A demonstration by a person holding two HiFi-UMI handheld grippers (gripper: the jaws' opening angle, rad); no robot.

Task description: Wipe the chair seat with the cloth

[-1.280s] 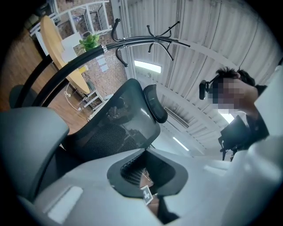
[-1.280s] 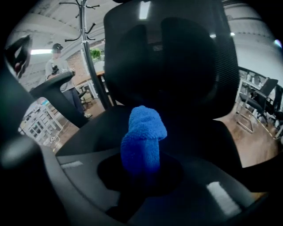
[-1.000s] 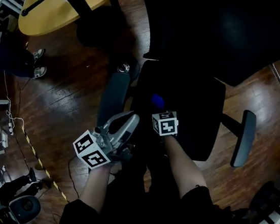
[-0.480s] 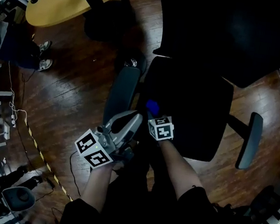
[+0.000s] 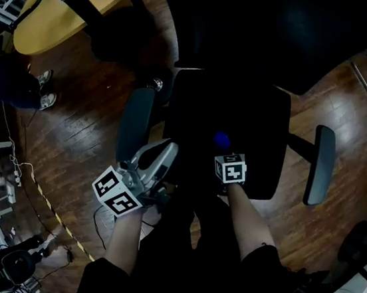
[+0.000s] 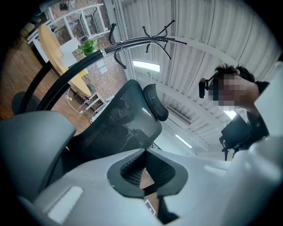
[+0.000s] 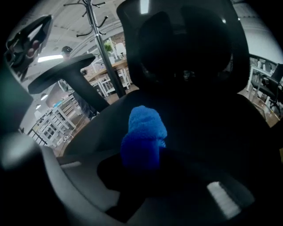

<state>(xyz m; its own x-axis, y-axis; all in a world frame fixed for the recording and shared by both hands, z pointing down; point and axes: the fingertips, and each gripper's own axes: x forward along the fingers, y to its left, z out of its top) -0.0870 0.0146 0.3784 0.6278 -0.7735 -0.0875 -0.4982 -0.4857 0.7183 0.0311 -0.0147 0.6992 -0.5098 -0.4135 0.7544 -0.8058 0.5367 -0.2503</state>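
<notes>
- Cloth (image 5: 222,139) is clamped in the right gripper (image 5: 223,153) on the chair seat (image 5: 262,112); bare seat is seen ahead and rightward.
- Left gripper (image 5: 163,154), jaws together and empty, is held off the seat's left edge.
- Cloth has been moved rightward, away from that edge.

Dark wooden floor (image 5: 85,129) fills the head view, with a yellow table (image 5: 45,24) at eleven o'clock and shoes (image 5: 46,99) at nine. Striped tape (image 5: 51,209) crosses the boards at eight o'clock. In the right gripper view a coat stand (image 7: 98,31) rises at eleven.
</notes>
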